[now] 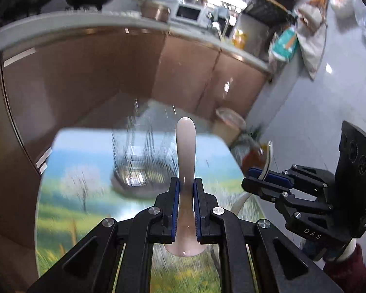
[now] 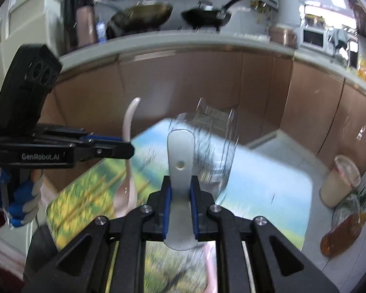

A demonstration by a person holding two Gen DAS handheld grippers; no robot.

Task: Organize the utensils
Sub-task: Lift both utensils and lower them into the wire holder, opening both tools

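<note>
My left gripper (image 1: pixel 186 191) is shut on a pale pink spoon (image 1: pixel 185 144), whose handle points forward past the pads. My right gripper (image 2: pixel 180 194) is shut on a white spoon (image 2: pixel 180 151), also handle forward. Each wrist view shows the other tool: the right gripper (image 1: pixel 248 178) with the white spoon (image 1: pixel 270 153) at the right, and the left gripper (image 2: pixel 130 149) with the pink spoon (image 2: pixel 129 117) at the left. Both hang above a table (image 1: pixel 68 161) printed with a landscape. A blurred wire utensil holder (image 1: pixel 136 171) (image 2: pixel 214 146) stands on the table just ahead.
Brown cabinets (image 1: pixel 85 73) under a grey counter run behind the table, with woks (image 2: pixel 207 15) and a microwave (image 1: pixel 189 13) on it. On the floor to the right stand a lidded cup (image 2: pixel 339 180) and an oil bottle (image 2: pixel 341 234). Thin yellow sticks (image 2: pixel 95 193) lie on the table.
</note>
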